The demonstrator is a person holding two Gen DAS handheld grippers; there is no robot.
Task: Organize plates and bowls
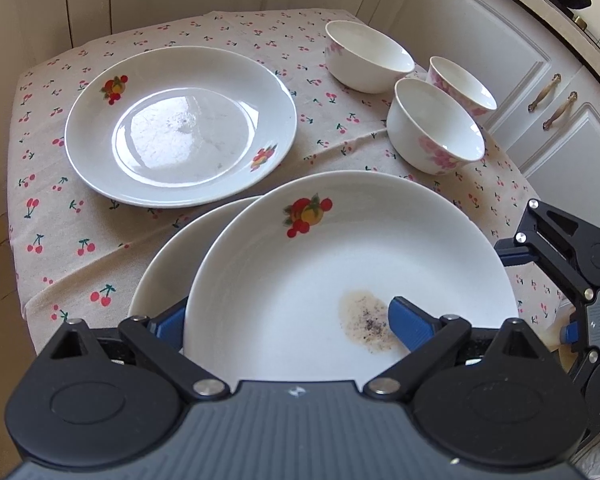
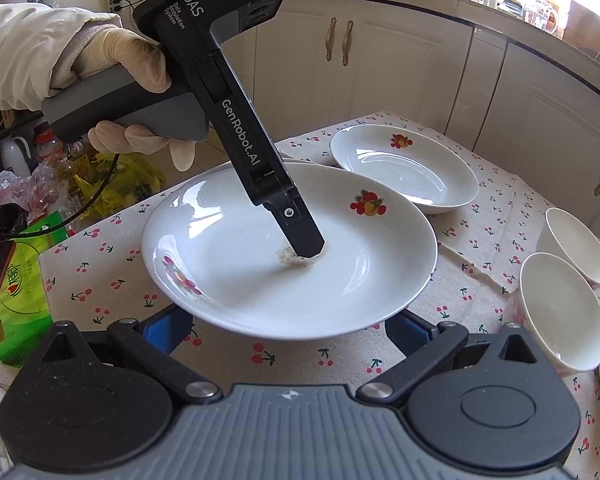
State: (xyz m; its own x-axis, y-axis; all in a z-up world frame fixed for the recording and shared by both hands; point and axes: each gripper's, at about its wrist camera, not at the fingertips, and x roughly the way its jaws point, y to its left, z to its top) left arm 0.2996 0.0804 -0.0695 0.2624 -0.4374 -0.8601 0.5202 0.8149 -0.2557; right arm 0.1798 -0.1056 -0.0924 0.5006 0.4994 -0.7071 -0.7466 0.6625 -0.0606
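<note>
My left gripper (image 1: 288, 322) is shut on the rim of a white fruit-print plate (image 1: 340, 264), one finger under it and one inside by a brown stain (image 1: 366, 322). The plate is held lifted above a second plate (image 1: 168, 264). A third plate (image 1: 180, 124) lies at the far left of the table. Three white bowls with pink flowers (image 1: 368, 56) (image 1: 460, 84) (image 1: 434, 124) stand at the far right. In the right wrist view the left gripper (image 2: 304, 246) grips the lifted plate (image 2: 288, 248). My right gripper (image 2: 288, 330) is open and empty, just below that plate's near rim.
A cherry-print cloth (image 1: 100, 240) covers the small table. White cabinets (image 1: 500, 40) stand behind it. In the right wrist view a green tissue box (image 2: 16, 280) and bags (image 2: 112, 184) lie past the left edge, and two bowls (image 2: 560, 312) sit at right.
</note>
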